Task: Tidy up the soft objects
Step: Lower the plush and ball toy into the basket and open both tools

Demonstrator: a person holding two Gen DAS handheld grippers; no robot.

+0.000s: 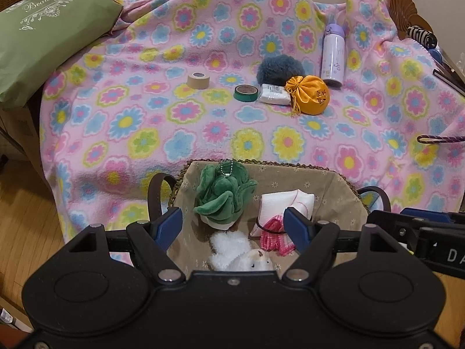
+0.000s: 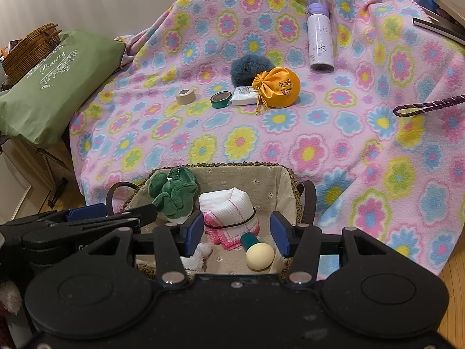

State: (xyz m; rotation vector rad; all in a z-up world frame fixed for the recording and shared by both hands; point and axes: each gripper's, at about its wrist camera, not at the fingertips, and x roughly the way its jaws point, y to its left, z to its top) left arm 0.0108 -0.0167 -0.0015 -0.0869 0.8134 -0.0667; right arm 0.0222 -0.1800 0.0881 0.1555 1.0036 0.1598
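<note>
A cloth-lined woven basket (image 1: 334, 186) (image 2: 279, 180) sits at the blanket's near edge. It holds a green plush (image 1: 223, 192) (image 2: 173, 190), a rolled white and pink towel (image 1: 286, 208) (image 2: 229, 208), a white fluffy toy (image 1: 238, 251) and a cream ball with a teal handle (image 2: 258, 254). My left gripper (image 1: 234, 225) and right gripper (image 2: 237, 228) both hover open and empty over the basket. Farther back lie an orange satin pouch (image 1: 309, 94) (image 2: 279, 87), a blue-grey fuzzy ball (image 1: 279, 68) (image 2: 250, 68) and a white tissue pack (image 1: 273, 94) (image 2: 242, 96).
A floral blanket (image 1: 174, 133) (image 2: 348, 151) covers the surface. On it are a beige tape roll (image 1: 198, 80) (image 2: 186, 96), a green tape roll (image 1: 245, 93) (image 2: 221, 99), a lilac bottle (image 1: 332, 55) (image 2: 319, 37) and a purple cord loop (image 1: 438, 139) (image 2: 427, 105). A green bag (image 1: 43, 35) (image 2: 52, 87) lies left.
</note>
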